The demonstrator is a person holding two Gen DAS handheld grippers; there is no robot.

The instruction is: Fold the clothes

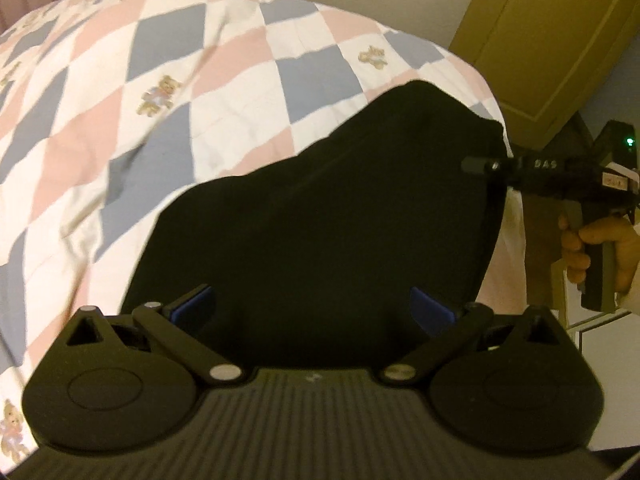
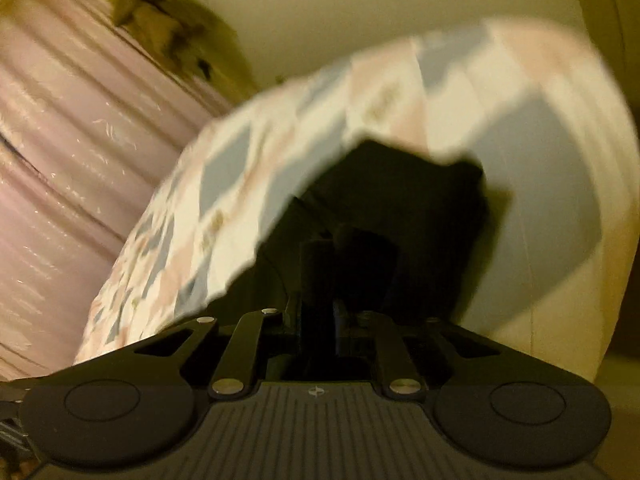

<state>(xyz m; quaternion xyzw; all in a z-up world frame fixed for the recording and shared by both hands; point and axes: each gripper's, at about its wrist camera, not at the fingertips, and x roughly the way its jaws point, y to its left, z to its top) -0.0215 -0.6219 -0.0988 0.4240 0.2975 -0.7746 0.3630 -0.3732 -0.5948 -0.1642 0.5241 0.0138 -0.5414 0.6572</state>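
Observation:
A black garment [image 1: 320, 208] lies in a flat bundle on a quilt with pink, blue and white diamonds [image 1: 160, 100], near its right edge. My left gripper [image 1: 314, 308] hovers over the garment's near part, open wide, its blue pads [image 1: 198, 302] clear of the cloth. My right gripper [image 1: 476, 166] comes in from the right, held by a hand [image 1: 600, 256], its tip at the garment's right edge. In the blurred right wrist view the right gripper [image 2: 340, 256] has narrowly spaced dark fingers [image 2: 316, 268] over the black garment [image 2: 400, 200]. Whether cloth lies between them is too dark to tell.
The quilt [image 2: 240, 184] covers a bed that drops off at the right [image 1: 508, 240]. A yellowish cupboard door [image 1: 540, 40] stands beyond the bed's right corner. Pink curtains [image 2: 60, 152] hang to the left in the right wrist view.

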